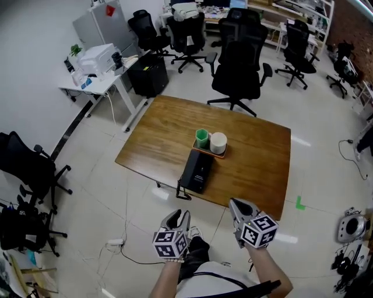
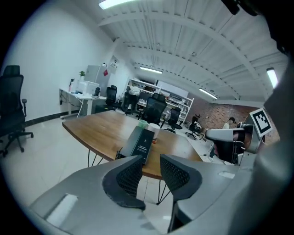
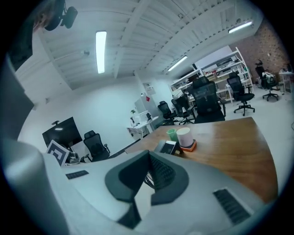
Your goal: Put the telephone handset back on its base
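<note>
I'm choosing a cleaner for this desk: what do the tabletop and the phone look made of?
Tabletop: wood or wood veneer; it is brown with streaky grain, and a faint sheen suggests a satin finish.
Phone: probably moulded plastic; it looks black, smooth and mostly matte, though it is too small here to be sure.

No word, brand or number can be read anywhere. The black telephone (image 1: pixel 196 170) on the table (image 1: pixel 262 151) carries a few lines of pale print on its top face, seen best in the left gripper view, but they are too small to make out, and the red sheet (image 1: pixel 110 10) on the grey cabinet (image 1: pixel 99 26) shows no legible writing. The cube (image 1: pixel 169 243) on the left gripper (image 1: pixel 176 219) and the cube (image 1: pixel 259 230) on the right gripper (image 1: pixel 239 205) bear only square black-and-white markers, without letters or digits.
</note>
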Tool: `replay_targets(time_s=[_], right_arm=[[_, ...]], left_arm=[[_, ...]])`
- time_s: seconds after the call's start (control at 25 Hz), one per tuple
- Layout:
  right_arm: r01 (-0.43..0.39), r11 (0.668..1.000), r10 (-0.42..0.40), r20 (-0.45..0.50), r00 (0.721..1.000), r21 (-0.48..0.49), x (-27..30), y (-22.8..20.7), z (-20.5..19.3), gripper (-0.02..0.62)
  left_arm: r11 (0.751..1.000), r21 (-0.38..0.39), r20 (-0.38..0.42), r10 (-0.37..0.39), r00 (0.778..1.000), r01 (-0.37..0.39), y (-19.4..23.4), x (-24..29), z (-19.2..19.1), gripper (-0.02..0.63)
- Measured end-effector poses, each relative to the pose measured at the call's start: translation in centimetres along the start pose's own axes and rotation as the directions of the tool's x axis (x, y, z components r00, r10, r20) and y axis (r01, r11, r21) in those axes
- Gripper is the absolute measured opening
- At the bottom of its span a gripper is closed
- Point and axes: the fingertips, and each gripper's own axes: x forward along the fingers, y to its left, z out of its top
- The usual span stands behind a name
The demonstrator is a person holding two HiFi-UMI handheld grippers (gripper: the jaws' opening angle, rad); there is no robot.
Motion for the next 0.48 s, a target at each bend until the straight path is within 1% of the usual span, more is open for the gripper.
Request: replay_targets(time_s=[0.24, 0.48], right_arm=[[-0.03, 0.998, 0.03, -0.002, 1.0, -0.063, -4.4, 1.9, -1.6, 0.0], [-0.051, 0.996, 0.051, -0.005, 0.999, -0.072, -8.6, 3.1, -3.4, 0.0]], left_arm=[[0.999, 0.031, 0.06, 0.035, 0.998, -0.036, -3.8, -4.3, -1.2, 0.123], [0.996, 0.064, 0.093, 0.053, 0.994, -0.059, -6.7, -7.4, -2.6, 0.123]])
